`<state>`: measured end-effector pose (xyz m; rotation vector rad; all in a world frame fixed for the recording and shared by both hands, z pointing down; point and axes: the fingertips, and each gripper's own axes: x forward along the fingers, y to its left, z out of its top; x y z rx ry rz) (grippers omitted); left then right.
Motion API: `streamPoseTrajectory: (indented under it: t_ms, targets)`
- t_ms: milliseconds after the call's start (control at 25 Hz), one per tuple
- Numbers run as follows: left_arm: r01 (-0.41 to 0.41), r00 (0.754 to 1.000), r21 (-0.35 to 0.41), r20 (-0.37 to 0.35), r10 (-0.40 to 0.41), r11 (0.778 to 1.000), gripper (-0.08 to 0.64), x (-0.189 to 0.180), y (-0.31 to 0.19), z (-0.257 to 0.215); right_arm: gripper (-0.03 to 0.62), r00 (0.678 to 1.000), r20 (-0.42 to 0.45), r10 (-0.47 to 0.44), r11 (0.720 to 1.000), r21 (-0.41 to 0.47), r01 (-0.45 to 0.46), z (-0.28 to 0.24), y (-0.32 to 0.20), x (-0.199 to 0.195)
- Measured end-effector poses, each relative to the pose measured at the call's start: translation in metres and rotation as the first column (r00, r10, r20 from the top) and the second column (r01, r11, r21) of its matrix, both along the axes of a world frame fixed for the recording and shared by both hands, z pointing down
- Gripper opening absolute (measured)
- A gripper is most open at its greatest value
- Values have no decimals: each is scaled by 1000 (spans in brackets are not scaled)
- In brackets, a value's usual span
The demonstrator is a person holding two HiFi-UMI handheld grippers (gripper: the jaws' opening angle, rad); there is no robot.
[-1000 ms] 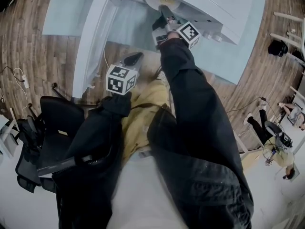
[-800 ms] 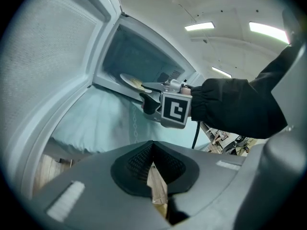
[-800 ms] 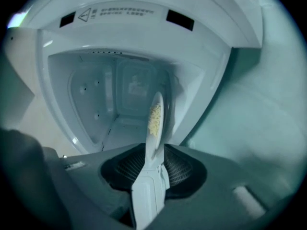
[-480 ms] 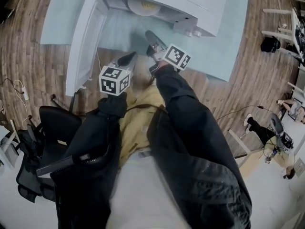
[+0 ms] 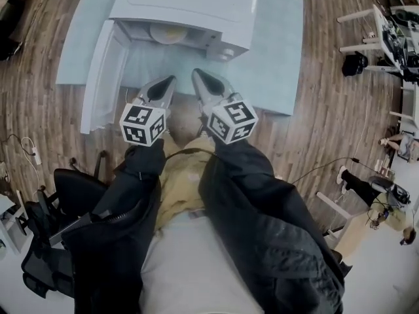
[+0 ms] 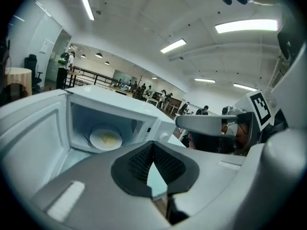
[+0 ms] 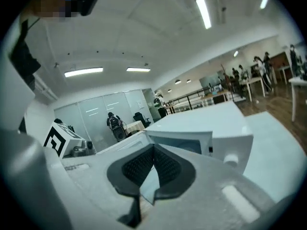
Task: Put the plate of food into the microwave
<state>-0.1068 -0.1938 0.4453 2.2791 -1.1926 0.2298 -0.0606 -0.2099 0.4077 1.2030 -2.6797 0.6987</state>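
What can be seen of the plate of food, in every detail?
The plate of food is round, white and smooth-looking, with a small pale yellow heap at its middle. It lies flat on the floor inside the open microwave. In the head view the microwave's top partly hides it. Nothing else is seen touching it.

Light is bright and even, coming from long ceiling strips [image 6: 246, 26] that burn out to plain white in both gripper views. In the head view the microwave [image 5: 190, 8] top is pale and nearly washed out; its cavity is a shade dimmer. The table [image 5: 275, 51] has a soft sheen. Strong fisheye bends the floor [image 5: 52, 110] at the edges. Both gripper views have dark rounded corners, and whatever is nearest the lens is soft.
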Motion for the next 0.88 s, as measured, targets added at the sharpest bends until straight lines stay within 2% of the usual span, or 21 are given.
streamPoseTrajectory:
  t_ms: [160, 320, 640, 880]
  targets:
    - [-20, 1000, 80, 4, 20, 997, 0, 18, 4, -40, -3, 998, -55, 28, 989, 149, -19, -49, 10, 15]
    - [-37, 999, 165, 15, 35, 986, 0, 35, 3, -78, -3, 995, -87, 44, 973, 230, -23, -80, 19, 30]
    - [-48, 998, 250, 43, 39, 967, 0, 50, 1, -111, -5, 994, -98, 52, 946, 324, -18, -109, 21, 44]
    - [-41, 998, 272, 59, 26, 961, 0, 52, -3, -118, -5, 994, -102, 27, 941, 340, 10, -113, 20, 43]
